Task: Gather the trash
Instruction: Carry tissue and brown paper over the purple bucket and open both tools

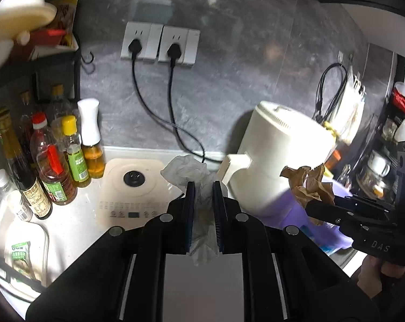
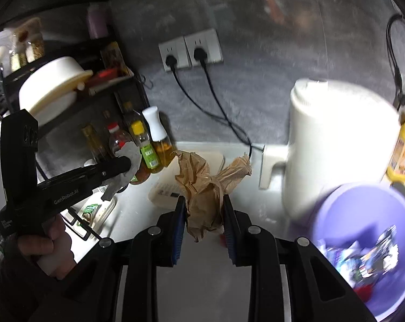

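The left gripper [image 1: 204, 187] is pinching a white tissue [image 1: 187, 170]; the right gripper [image 2: 204, 201] is clamping brown paper [image 2: 202, 187]. Next, both likely need carrying over the purple bin [image 2: 336, 206] and releasing.

Home kitchen, white counter [image 1: 76, 222] against a grey wall, cluster of oil and sauce bottles [image 1: 54, 161], two wall sockets [image 1: 159, 44] with black plugs, cream induction cooker [image 1: 132, 190], white kettle [image 2: 336, 145], rack of jars [image 2: 28, 51]

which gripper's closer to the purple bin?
Right. The right gripper, holding brown paper, is beside the purple bin; the left gripper, holding a tissue, is farther left.
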The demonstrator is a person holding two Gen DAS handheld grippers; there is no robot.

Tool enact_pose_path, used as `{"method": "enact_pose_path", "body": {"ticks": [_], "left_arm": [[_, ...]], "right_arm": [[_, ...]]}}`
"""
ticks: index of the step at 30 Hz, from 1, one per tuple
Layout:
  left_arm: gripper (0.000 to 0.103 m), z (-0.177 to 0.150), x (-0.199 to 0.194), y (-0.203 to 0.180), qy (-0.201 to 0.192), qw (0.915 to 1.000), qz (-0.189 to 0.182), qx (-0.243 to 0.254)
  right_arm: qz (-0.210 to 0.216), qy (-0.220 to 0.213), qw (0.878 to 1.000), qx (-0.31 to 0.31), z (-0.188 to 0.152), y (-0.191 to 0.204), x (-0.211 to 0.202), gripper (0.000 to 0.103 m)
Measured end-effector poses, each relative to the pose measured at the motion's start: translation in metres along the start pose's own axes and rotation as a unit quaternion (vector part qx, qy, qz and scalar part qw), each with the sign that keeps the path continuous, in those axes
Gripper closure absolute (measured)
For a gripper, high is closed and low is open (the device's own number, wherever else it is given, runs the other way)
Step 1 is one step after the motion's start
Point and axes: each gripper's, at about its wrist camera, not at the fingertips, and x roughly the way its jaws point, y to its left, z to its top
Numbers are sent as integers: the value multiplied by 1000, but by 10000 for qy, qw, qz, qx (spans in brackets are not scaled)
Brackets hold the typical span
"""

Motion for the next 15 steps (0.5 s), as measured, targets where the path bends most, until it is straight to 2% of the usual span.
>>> {"method": "enact_pose_path", "body": {"ticks": [7,15], "left_arm": [[89,7,-5,-50,-207,9998,32,59],[89,3,-3,-97,-353,9994,-30,11]], "right_arm": [[115,-169,9997,-114,13,-35,-36,75],[27,-306,9995,15,19,-88,-65,74]]}}
